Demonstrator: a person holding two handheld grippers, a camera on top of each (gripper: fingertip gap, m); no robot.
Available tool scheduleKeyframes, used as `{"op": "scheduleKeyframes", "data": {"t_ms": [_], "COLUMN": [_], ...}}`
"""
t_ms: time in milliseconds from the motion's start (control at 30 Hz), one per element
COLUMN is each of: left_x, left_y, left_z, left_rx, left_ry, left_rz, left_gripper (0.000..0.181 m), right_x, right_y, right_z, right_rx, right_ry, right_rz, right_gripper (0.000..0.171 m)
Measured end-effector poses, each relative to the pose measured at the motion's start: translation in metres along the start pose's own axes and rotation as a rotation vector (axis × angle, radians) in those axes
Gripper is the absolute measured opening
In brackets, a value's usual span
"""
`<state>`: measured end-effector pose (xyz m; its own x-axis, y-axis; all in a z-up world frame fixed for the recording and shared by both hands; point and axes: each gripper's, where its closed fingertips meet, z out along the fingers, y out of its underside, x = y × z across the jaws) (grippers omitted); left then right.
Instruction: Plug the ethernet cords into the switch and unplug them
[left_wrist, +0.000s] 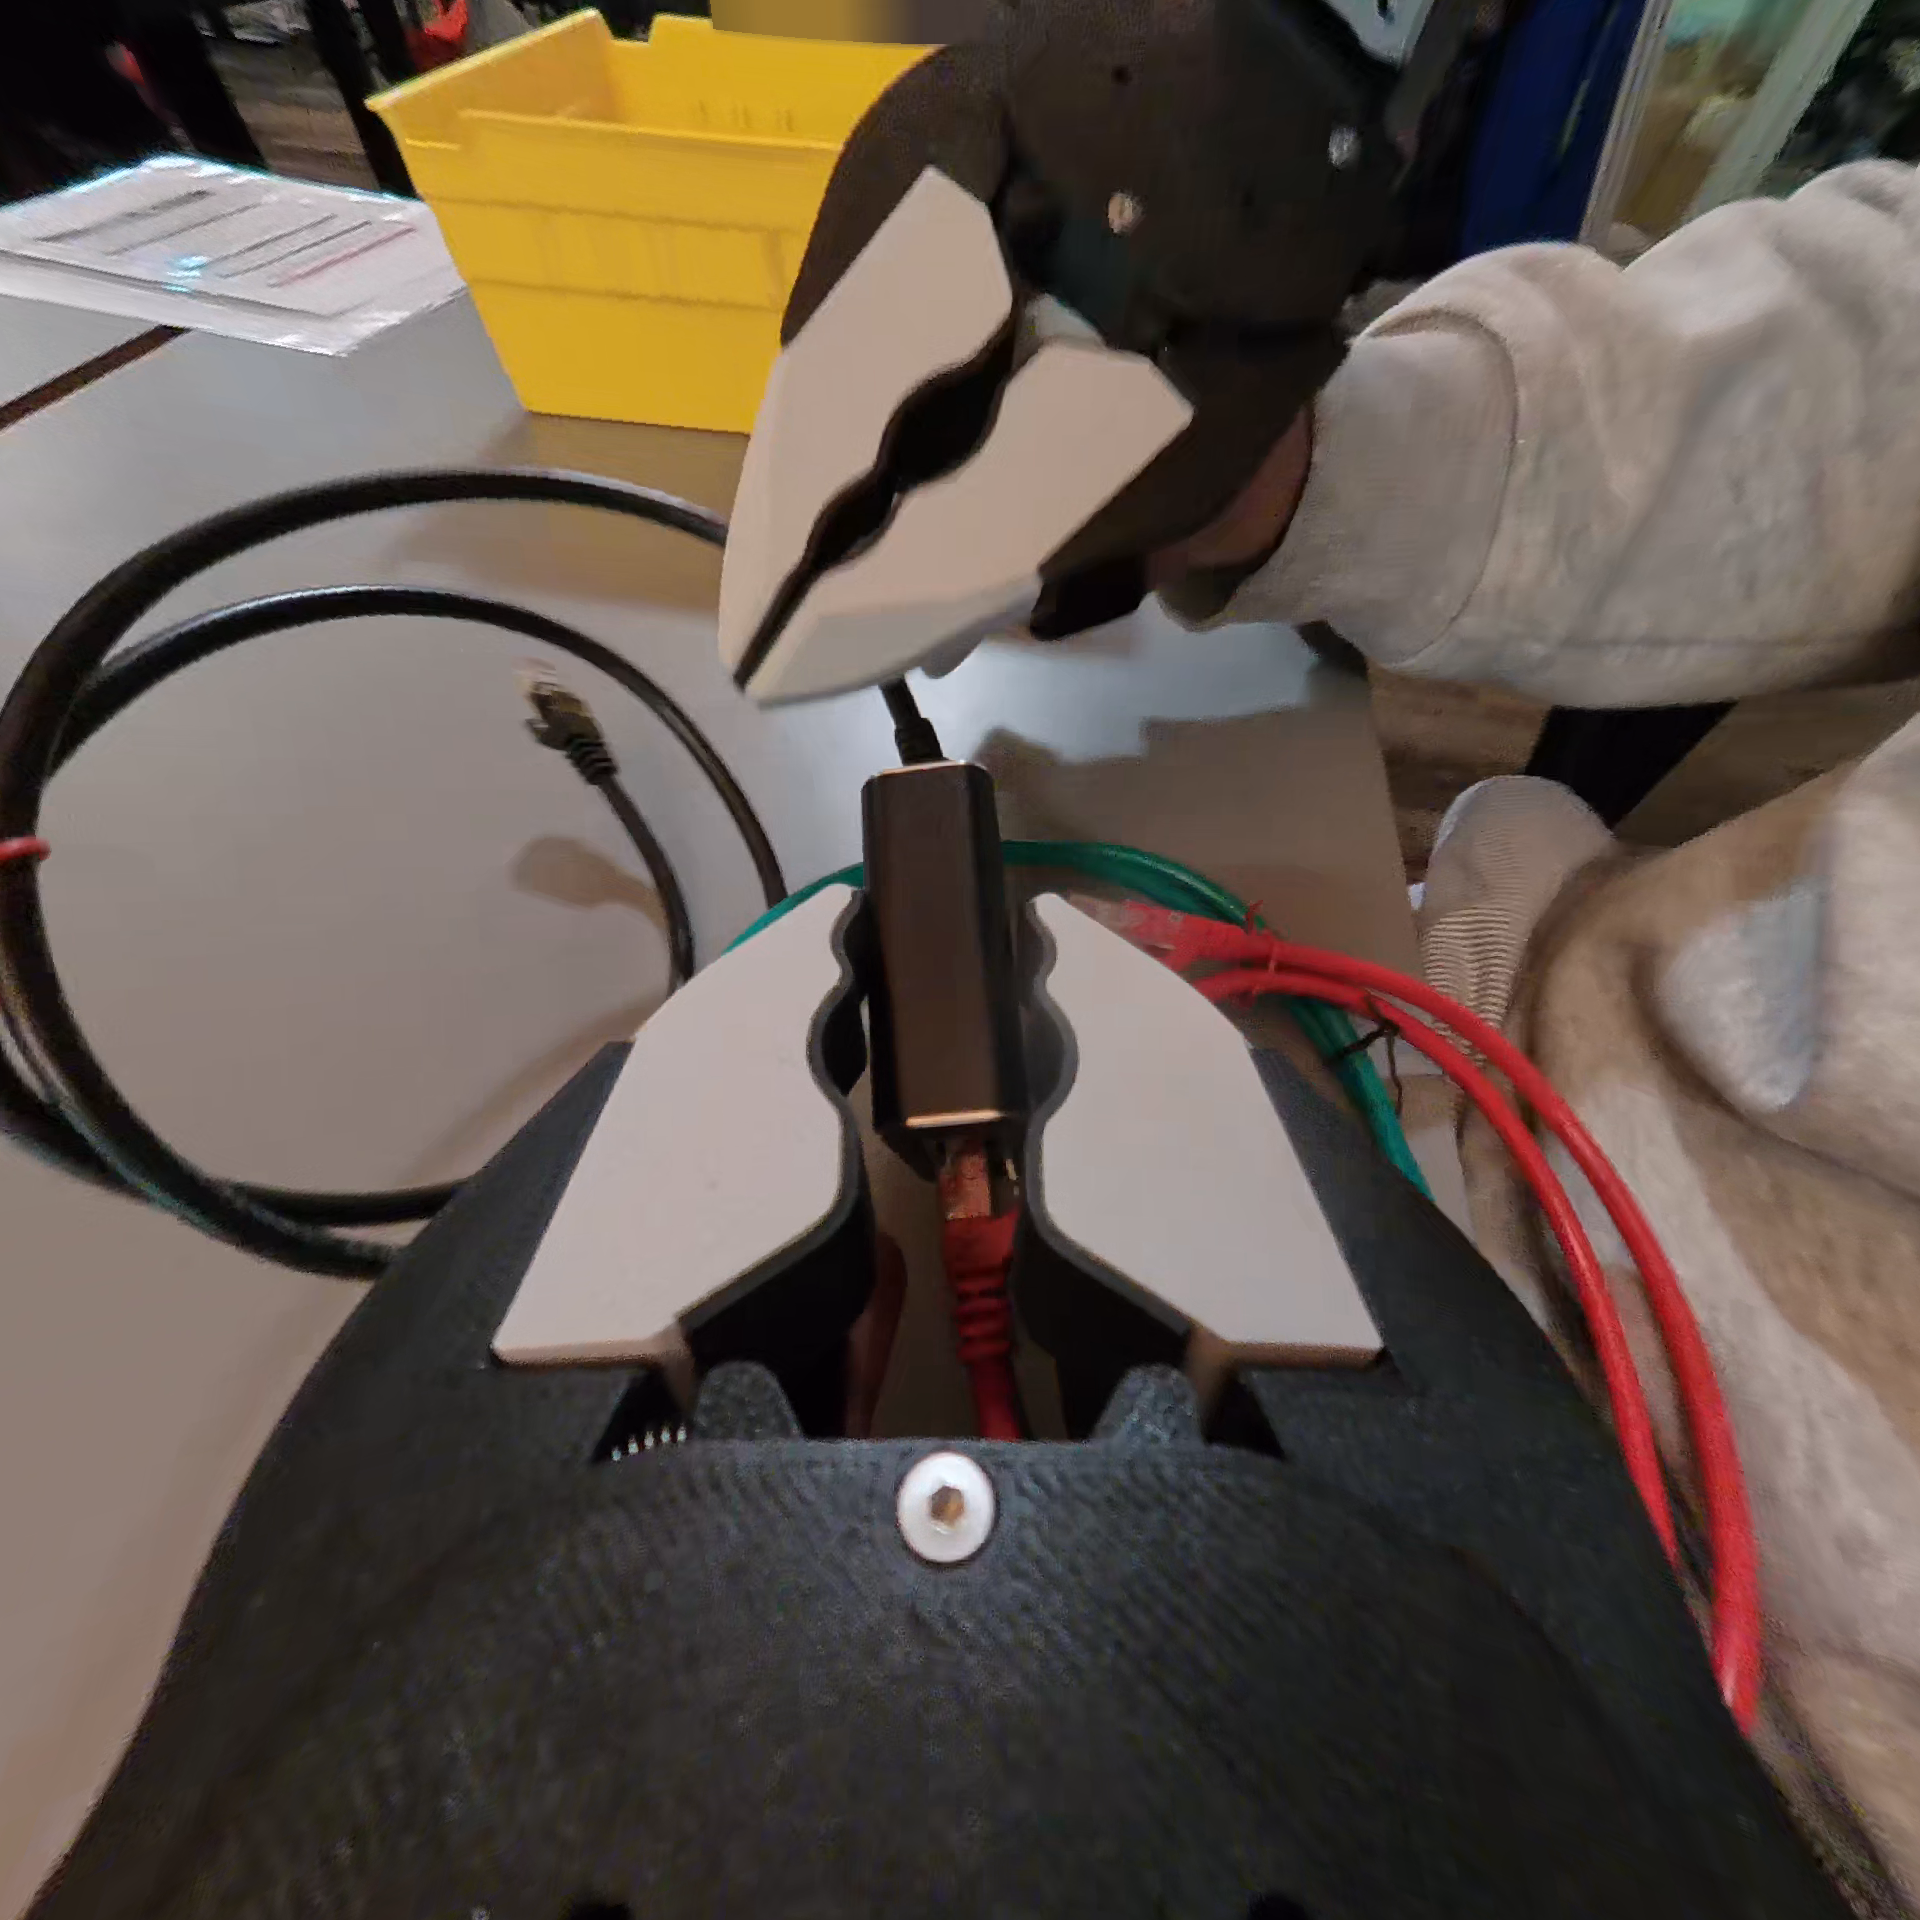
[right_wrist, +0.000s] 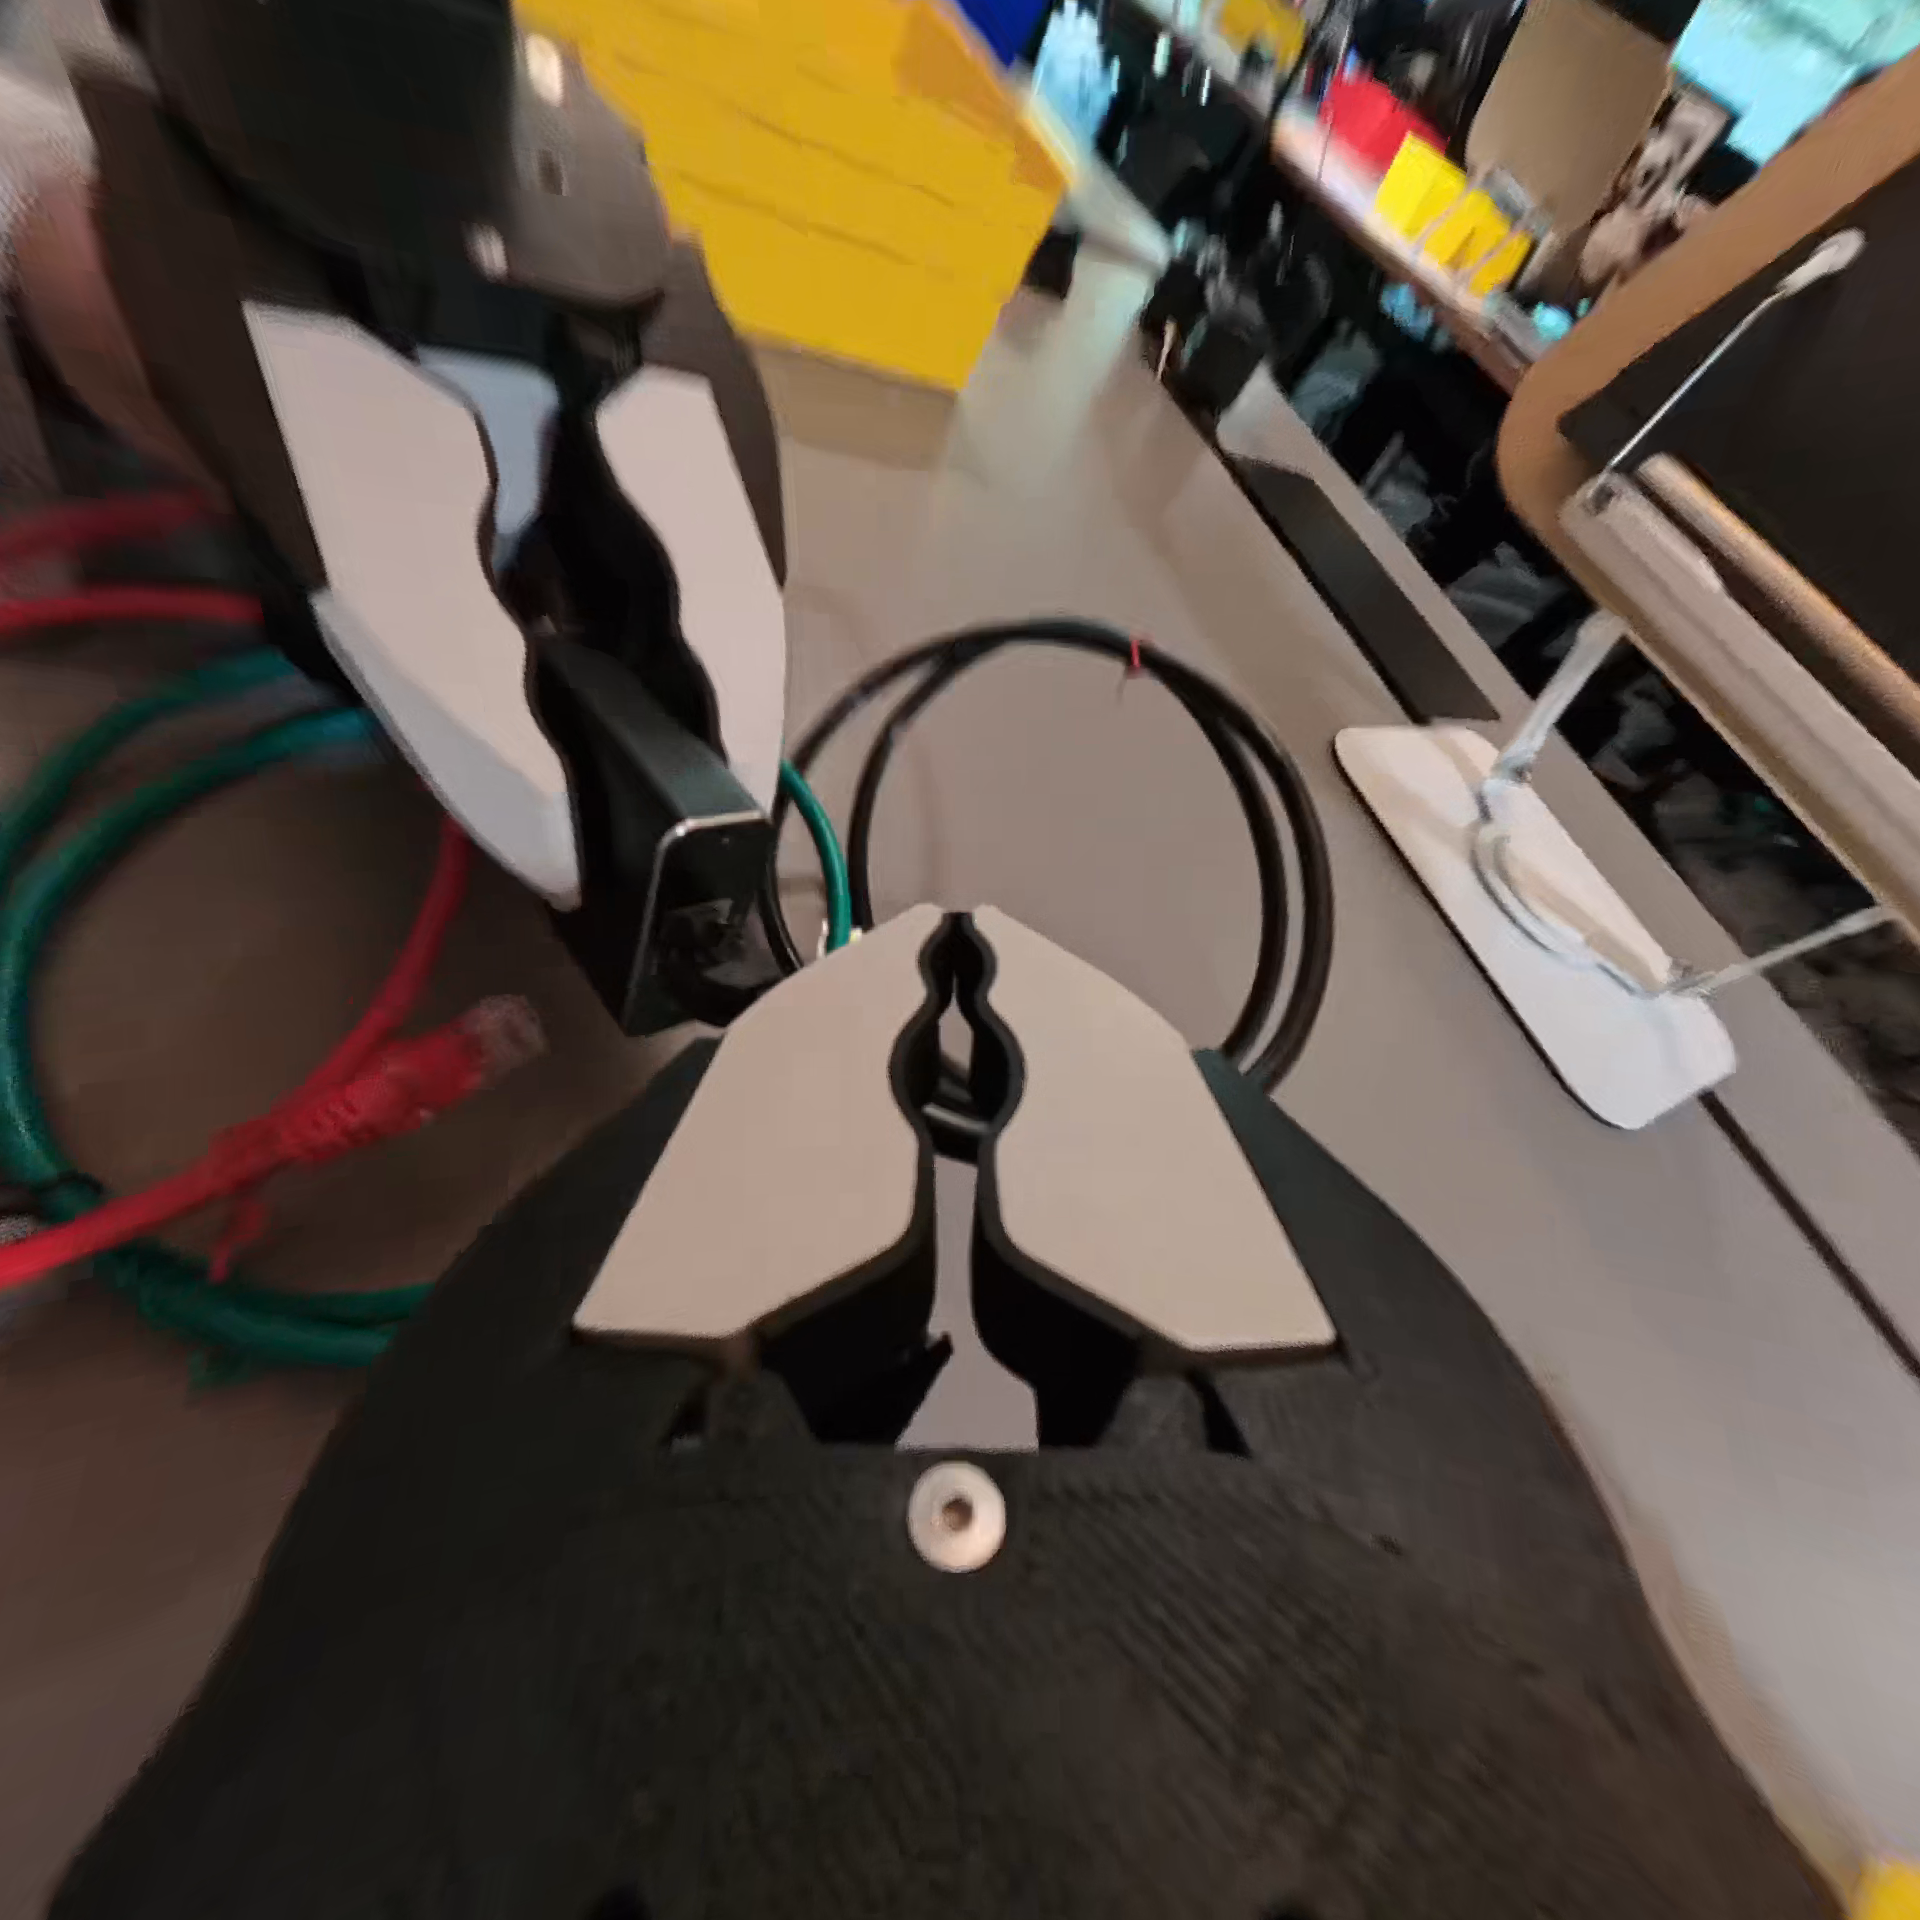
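Note:
My left gripper (left_wrist: 940, 914) is shut on the switch (left_wrist: 935, 966), a small black box held lengthwise between the fingers. A red ethernet cord's plug (left_wrist: 977, 1195) sits in the box's near end. A thin black lead (left_wrist: 909, 727) leaves its far end. My right gripper (right_wrist: 956, 920) is shut and I see nothing held in it. In the left wrist view it (left_wrist: 753, 681) hovers just above and beyond the box. A second red plug (right_wrist: 457, 1049) lies loose on the table. A black cord's plug (left_wrist: 566, 727) lies free inside its coil. The right wrist view is blurred.
A green cord (left_wrist: 1143, 868) is tangled with the red one at the right. A yellow bin (left_wrist: 623, 260) stands at the back. A paper sheet (left_wrist: 208, 249) lies far left. A white stand base (right_wrist: 1538, 914) sits right. A person's pale sleeve (left_wrist: 1610, 468) fills the right side.

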<state>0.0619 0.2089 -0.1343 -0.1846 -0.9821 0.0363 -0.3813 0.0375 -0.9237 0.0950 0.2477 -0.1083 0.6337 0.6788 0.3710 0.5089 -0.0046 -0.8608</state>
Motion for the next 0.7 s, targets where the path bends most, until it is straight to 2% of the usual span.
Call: {"op": "scheduleKeyframes", "data": {"t_ms": [100,200,267,333,433,500,567,700], "left_x": [-0.003,-0.010,-0.015,-0.015,-0.016,-0.017,-0.016,-0.015], "left_y": [-0.006,-0.010,-0.003,0.000,0.000,0.001,0.002,0.002], "left_z": [-0.005,-0.012,-0.012,-0.011,-0.011,-0.011,-0.011,-0.011], "left_rx": [0.051,0.099,0.053,0.027,0.022,0.019,0.014,0.012], "left_ry": [0.004,-0.005,-0.037,-0.054,-0.073,-0.075,-0.072,-0.075], "left_rz": [-0.019,-0.051,-0.028,0.004,0.033,0.035,0.046,0.073], "left_gripper": [0.027,0.025,0.026,0.027,0.026,0.026,0.026,0.026], "right_x": [-0.003,-0.011,-0.011,-0.015,-0.025,-0.029,-0.030,-0.032], "right_y": [-0.014,-0.008,-0.004,-0.003,-0.004,0.000,0.004,0.004], "right_z": [-0.009,-0.001,0.006,0.007,0.007,0.010,0.011,0.011], "right_rx": [0.158,0.163,0.139,0.134,0.131,0.100,0.067,0.061], "right_ry": [-0.100,-0.158,-0.144,-0.168,-0.228,-0.241,-0.224,-0.230], "right_rz": [0.106,0.140,0.147,0.153,0.179,0.160,0.107,0.106], "right_gripper": [0.000,0.000,0.018,0.019,0.036,0.036,0.026,0.026]}}
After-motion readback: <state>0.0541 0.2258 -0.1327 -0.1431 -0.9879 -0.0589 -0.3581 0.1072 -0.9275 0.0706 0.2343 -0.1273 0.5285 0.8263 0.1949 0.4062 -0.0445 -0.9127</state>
